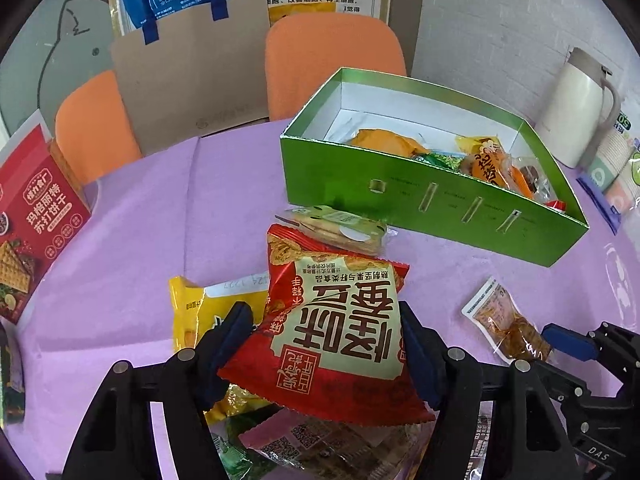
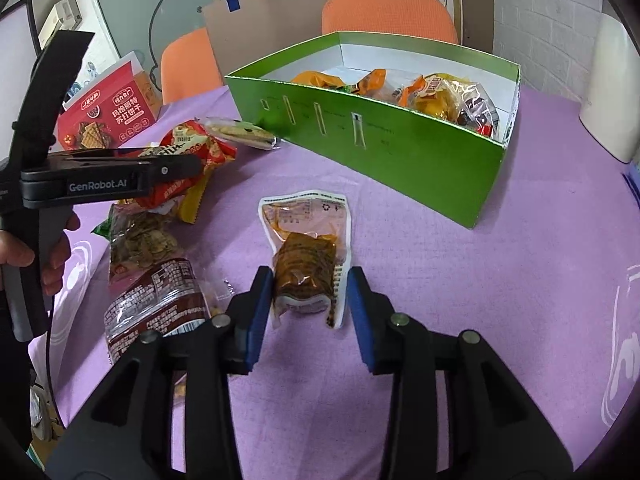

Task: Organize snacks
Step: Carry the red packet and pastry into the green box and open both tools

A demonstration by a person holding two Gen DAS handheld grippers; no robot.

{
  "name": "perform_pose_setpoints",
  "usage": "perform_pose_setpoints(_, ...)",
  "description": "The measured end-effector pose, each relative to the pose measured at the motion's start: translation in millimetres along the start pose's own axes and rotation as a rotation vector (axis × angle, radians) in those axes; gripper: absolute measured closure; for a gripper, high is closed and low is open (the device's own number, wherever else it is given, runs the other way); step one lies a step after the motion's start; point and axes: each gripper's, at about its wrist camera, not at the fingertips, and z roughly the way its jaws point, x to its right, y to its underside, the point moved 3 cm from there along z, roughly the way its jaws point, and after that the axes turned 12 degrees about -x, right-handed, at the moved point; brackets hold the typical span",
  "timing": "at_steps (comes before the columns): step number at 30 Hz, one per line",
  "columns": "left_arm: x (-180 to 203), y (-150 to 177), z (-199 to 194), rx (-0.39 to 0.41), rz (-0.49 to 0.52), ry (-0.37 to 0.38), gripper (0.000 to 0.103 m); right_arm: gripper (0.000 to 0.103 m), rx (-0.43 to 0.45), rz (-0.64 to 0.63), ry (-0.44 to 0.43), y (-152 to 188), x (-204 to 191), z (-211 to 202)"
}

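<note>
Over purple cloth, left gripper (image 1: 328, 344) is clamping glossy red snack bag (image 1: 332, 332); right gripper (image 2: 310, 308), jaws apart, is straddling clear vacuum-sealed pouch (image 2: 306, 256): squeeze the thick middle, then lift clear of green cardboard box (image 2: 400, 160) wall.

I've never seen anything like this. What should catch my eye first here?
Probably the red snack bag, clamped between the left gripper fingers. Beyond it sits the bright green box, already part-filled with snacks. The right gripper straddles a clear snack pouch on the purple tablecloth.

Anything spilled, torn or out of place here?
Nothing spilled or torn. Several snacks lie loose on the purple cloth outside the green box: the left gripper holds a red packet, and the right gripper brackets a clear pouch, not yet clamped.
</note>
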Motion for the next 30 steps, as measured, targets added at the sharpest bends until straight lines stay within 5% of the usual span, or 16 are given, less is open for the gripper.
perform_pose_setpoints(8, -12, 16, -25, 0.031, -0.062, 0.108, 0.033, 0.066, -0.001, 0.026, -0.017, 11, 2, -2)
perform_pose_setpoints(18, 0, 24, -92, 0.154, -0.042, 0.236, 0.033, 0.067, 0.144, -0.003, -0.034, 6, -10, -59)
perform_pose_setpoints(30, 28, -30, -120, 0.234, -0.017, 0.268, 0.033, 0.067, 0.281, 0.074, 0.048, -36, 28, -94)
